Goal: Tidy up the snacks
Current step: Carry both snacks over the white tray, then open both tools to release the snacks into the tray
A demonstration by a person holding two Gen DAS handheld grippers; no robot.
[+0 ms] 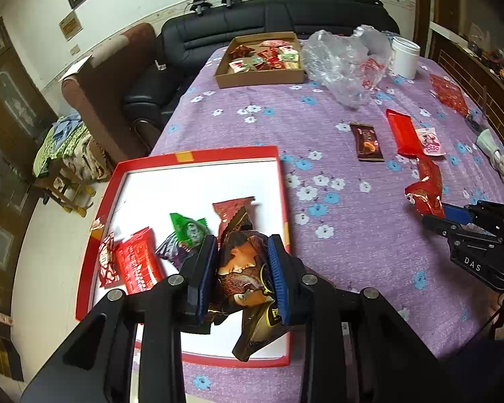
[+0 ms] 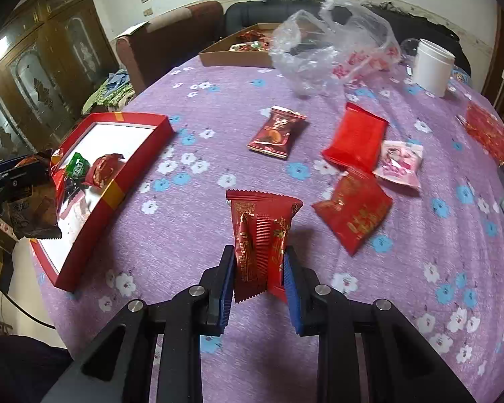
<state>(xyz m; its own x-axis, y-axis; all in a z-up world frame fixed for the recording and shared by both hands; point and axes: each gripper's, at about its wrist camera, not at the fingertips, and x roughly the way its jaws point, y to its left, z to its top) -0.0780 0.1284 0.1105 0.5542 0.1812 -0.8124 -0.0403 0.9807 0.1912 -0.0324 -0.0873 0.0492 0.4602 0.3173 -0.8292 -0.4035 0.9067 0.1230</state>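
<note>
My left gripper (image 1: pixel 241 247) is shut on a brown snack packet (image 1: pixel 242 268), which hangs over the near right part of the red tray (image 1: pixel 218 154) with its white floor. A green packet (image 1: pixel 188 230), a bright red packet (image 1: pixel 137 263) and a dark red packet (image 1: pixel 233 210) lie in the tray. Over the purple flowered cloth, my right gripper (image 2: pixel 258 257) is shut on a red packet (image 2: pixel 262 231) held upright. Loose on the cloth are a dark brown packet (image 2: pixel 275 132), a plain red packet (image 2: pixel 356 137), a pink one (image 2: pixel 401 163) and another red one (image 2: pixel 352 213).
At the far side stand a cardboard box (image 1: pixel 262 79) with several snacks, a crumpled clear plastic bag (image 1: pixel 346 60) and a white jar (image 1: pixel 405 57). A red packet (image 2: pixel 485 131) lies at the far right. A black sofa (image 1: pixel 218 33) sits behind the table.
</note>
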